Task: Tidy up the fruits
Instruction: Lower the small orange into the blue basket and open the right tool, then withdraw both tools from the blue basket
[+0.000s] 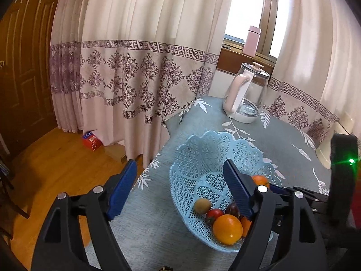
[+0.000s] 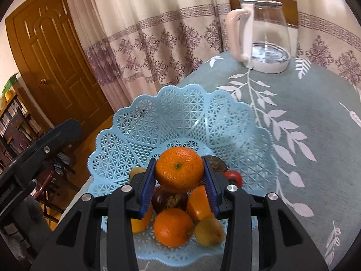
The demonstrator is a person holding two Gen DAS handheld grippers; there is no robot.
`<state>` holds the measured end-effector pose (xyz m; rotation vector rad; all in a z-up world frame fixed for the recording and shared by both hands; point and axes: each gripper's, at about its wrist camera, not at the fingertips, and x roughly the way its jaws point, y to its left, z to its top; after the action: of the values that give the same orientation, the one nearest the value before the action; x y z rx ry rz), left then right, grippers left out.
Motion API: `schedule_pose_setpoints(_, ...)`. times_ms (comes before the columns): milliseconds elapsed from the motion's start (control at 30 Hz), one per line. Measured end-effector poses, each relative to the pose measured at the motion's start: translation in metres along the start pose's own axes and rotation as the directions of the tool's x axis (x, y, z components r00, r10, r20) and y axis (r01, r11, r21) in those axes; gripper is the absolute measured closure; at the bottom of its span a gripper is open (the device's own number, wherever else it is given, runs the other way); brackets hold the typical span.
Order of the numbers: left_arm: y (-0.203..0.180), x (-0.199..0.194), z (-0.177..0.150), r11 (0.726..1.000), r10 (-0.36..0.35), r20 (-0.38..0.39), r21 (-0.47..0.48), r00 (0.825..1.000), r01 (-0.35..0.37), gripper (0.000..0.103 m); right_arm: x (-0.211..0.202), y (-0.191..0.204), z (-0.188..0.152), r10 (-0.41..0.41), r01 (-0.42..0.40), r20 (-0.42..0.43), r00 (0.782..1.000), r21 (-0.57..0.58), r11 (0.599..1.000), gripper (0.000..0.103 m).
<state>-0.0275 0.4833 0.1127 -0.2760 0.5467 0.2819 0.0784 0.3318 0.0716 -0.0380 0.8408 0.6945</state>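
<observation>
Right wrist: R claw (image 2: 179,188) clamped on orange (image 2: 179,172), L claw (image 1: 180,188) apart, teal tablecloth (image 2: 315,117), curtains (image 1: 135,45).

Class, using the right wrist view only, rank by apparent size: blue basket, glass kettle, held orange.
1. blue basket
2. glass kettle, though it stands farther away
3. orange gripped in the right tool, enlarged by nearness
</observation>
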Motion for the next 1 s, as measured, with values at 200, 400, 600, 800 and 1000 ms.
schedule_pose_setpoints(200,0.001,0.004,-0.001,1.000,0.016,-0.011,-0.003,1.000,-0.016,0.023,0.007,0.004,-0.001,0.001,-0.001,-0.005,1.000,-0.002,1.000,0.061)
schedule_pose_setpoints(400,0.002,0.003,-0.001,1.000,0.019,-0.008,-0.006,1.000,-0.019,0.022,-0.007,-0.002,-0.004,0.002,-0.002,0.021,1.000,0.018,1.000,0.061)
schedule_pose_setpoints(600,-0.002,-0.001,0.000,1.000,0.016,0.005,0.001,1.000,-0.016,0.018,-0.031,-0.011,-0.013,-0.009,0.006,0.063,0.998,0.052,0.999,0.061)
schedule_pose_setpoints(800,-0.006,-0.010,0.001,1.000,0.011,0.028,0.012,1.000,-0.011,0.016,-0.055,-0.021,-0.027,-0.036,0.027,0.095,0.995,0.093,0.995,0.060)
schedule_pose_setpoints(1000,-0.013,-0.022,0.003,0.999,0.004,0.058,0.034,0.998,-0.006,0.010,-0.074,-0.025,-0.044,-0.059,0.045,0.113,0.992,0.123,0.991,0.057)
